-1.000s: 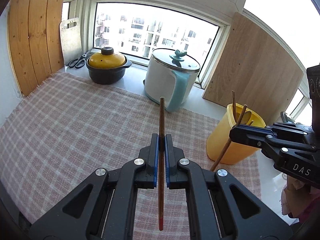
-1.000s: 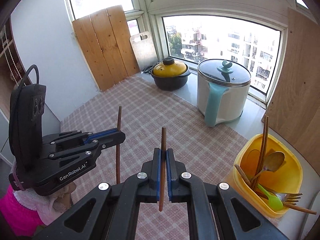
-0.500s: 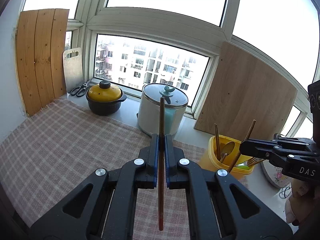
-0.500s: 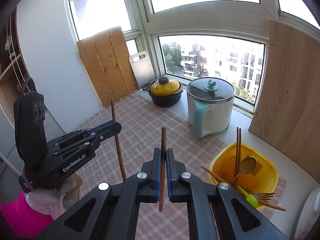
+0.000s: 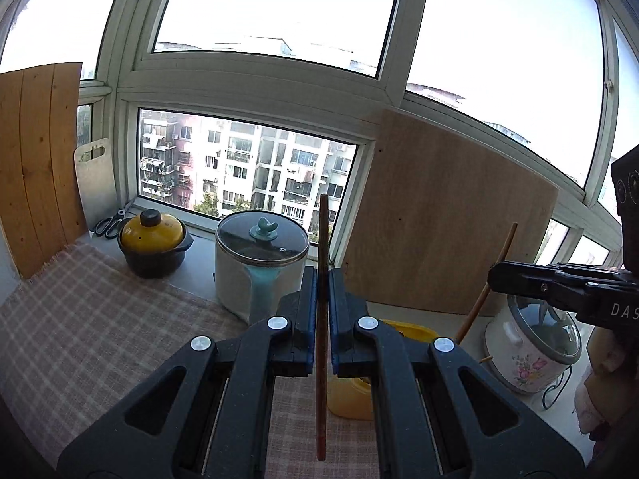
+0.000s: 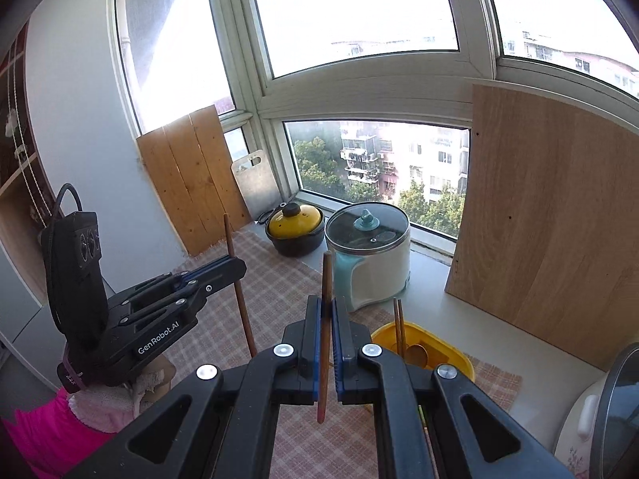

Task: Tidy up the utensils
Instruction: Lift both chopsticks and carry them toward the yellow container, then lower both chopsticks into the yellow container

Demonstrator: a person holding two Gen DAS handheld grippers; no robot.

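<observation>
Two grippers, left gripper (image 5: 322, 311) and right gripper (image 6: 326, 335), each pinch one brown wooden chopstick (image 5: 322, 279) upright; a tilted lowering could miss the near yellow plastic utensil tub (image 6: 443, 349).

A brown chopstick (image 5: 322, 319) with a reddish lower tip stands almost upright, clamped between the fingers of the left gripper (image 5: 322, 279). A second one (image 6: 326, 331), alike, stands upright in the right gripper (image 6: 326, 311). Below them, a yellow bin (image 6: 451, 349) on the checked cloth holds a pair of chopsticks (image 6: 398, 327) and a wooden spoon (image 6: 417, 353).
</observation>
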